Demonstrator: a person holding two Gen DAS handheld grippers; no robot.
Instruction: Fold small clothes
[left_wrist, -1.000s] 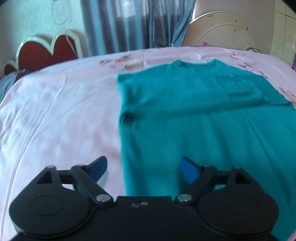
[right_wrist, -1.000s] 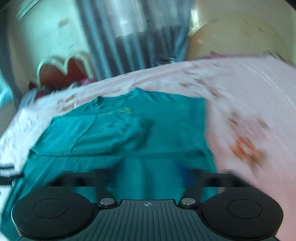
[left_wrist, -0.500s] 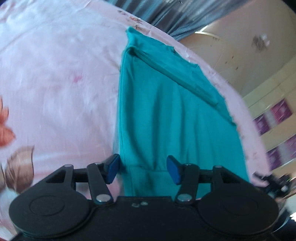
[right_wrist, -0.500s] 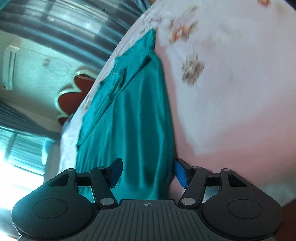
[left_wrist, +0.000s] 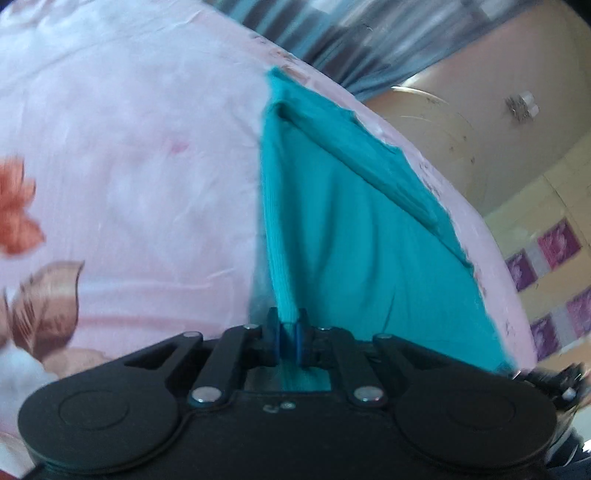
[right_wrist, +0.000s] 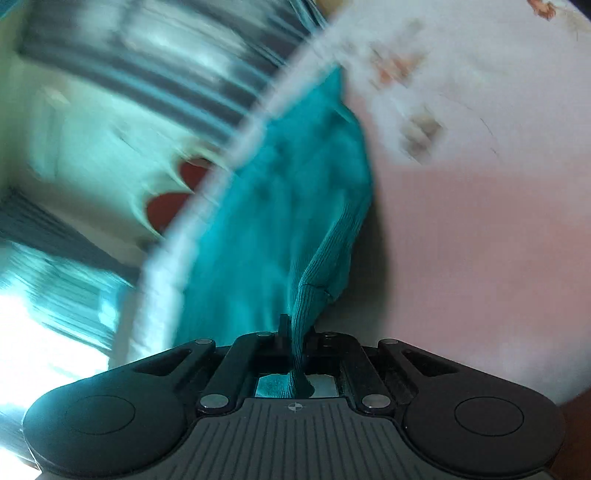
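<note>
Two hand-held black rigs: the left claw has blue pads, slanted link arms on silver pivot screws, and a round disc housing on either side. The right claw shares that layout, with a ribbed grey plate bearing a small crosshair mark.

My black left gripper with blue pads, my black right gripper with a grey ribbed body, teal ribbed shirt, pale pink bedsheet printed with orange and brown flowers, red headboard edged in cream, grey-blue curtain, purple-flowered wall tiles.
</note>
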